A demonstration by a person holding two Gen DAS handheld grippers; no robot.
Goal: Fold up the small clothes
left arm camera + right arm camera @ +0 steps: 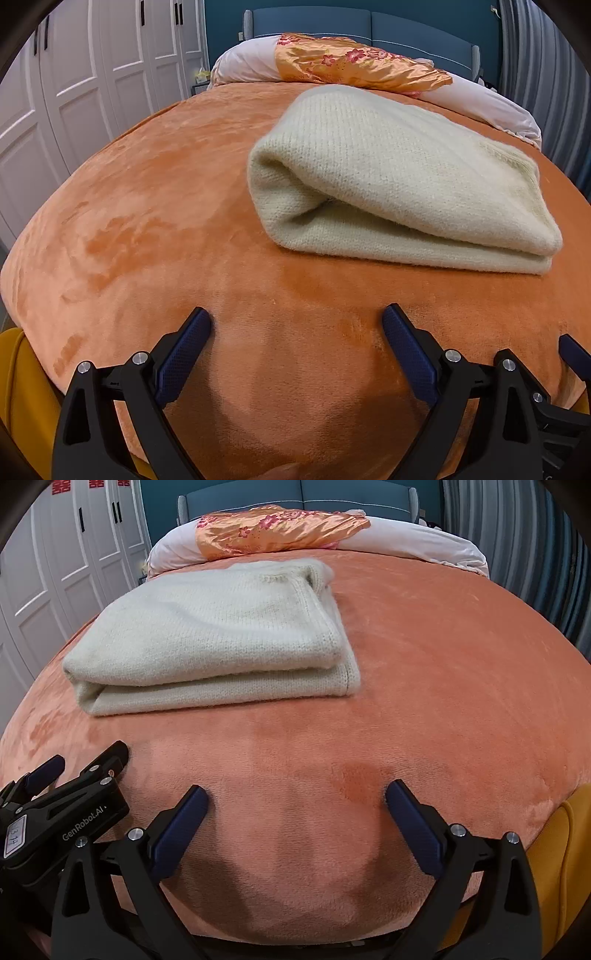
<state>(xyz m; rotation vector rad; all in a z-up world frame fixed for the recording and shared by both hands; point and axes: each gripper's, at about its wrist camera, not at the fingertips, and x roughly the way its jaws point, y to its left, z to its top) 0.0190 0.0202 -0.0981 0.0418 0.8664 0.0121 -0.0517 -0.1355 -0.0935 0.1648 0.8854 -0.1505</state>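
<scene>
One folded cream sweater (399, 177) lies on the orange blanket (155, 221).
Both tools hover apart from it: left gripper (297, 325) and right gripper (297, 801) spread wide, nothing between their jaws.

We see a cream knitted sweater (402, 177) folded into a thick, flat bundle of several layers, lying on the orange bed cover (147, 229). It rests well beyond our jaws, untouched by them: ahead and right of the left pair, ahead and left of the right pair.
</scene>
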